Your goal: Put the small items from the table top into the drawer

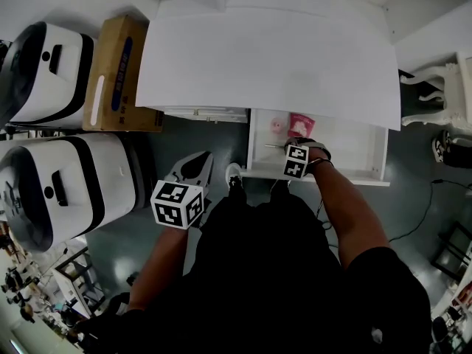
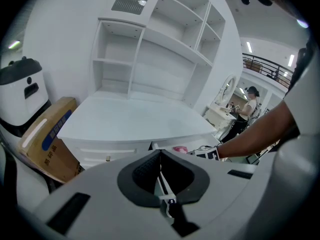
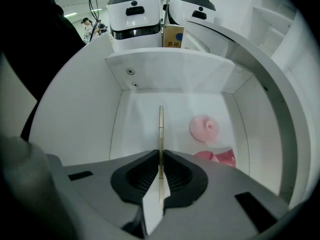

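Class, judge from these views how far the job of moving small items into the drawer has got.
Done: a pink round item and a red packet lie in the open drawer. In hand: the right gripper, shut on a thin strip, is at the drawer. Remaining: release it; the table top looks bare. The left gripper is shut, empty.

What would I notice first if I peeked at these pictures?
The open white drawer under the desk top, with a round pink thing and a pink packet lying in it. The right gripper reaches into it, shut on a thin flat strip. Two big white-and-black machines stand on the floor at the left.
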### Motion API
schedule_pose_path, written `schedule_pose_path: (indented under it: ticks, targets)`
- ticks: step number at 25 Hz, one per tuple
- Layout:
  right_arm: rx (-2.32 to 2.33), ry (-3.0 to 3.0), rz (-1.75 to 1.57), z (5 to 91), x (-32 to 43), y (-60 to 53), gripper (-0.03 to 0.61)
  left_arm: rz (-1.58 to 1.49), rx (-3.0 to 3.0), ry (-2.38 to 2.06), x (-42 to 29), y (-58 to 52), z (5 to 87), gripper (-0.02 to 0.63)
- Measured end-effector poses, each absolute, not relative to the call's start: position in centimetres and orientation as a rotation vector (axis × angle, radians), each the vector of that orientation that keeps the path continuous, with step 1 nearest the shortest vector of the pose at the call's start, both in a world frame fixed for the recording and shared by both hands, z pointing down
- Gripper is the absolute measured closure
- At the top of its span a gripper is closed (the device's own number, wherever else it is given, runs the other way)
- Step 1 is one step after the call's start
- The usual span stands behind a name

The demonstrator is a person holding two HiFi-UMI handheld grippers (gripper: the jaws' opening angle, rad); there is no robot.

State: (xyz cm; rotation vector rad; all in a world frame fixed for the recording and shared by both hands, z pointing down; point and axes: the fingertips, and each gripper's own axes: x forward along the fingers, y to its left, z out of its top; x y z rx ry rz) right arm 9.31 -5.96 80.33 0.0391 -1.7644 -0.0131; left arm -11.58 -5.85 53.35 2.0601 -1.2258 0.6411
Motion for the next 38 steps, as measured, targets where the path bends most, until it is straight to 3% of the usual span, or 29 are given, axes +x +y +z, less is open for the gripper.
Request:
schedule_pose_path:
  ticks: [15, 30, 38]
  targets:
    - [0.344, -1.828, 0.114, 74.9, 9.9, -6.8, 0.532, 0.622, 2.241, -1.058, -10.1, -8.4, 52.2, 0.603]
    - [1.429, -2.229, 0.802, 55.0, 8.6, -5.9, 0.532, 0.629, 2.479, -0.803, -8.0, -7.6, 49.2, 0.603]
    - [1.618, -2.350, 0.971, 49.6, 9.9, -4.0, 0.551, 0.606, 2.529, -0.774, -6.7, -6.0, 47.8, 0.603]
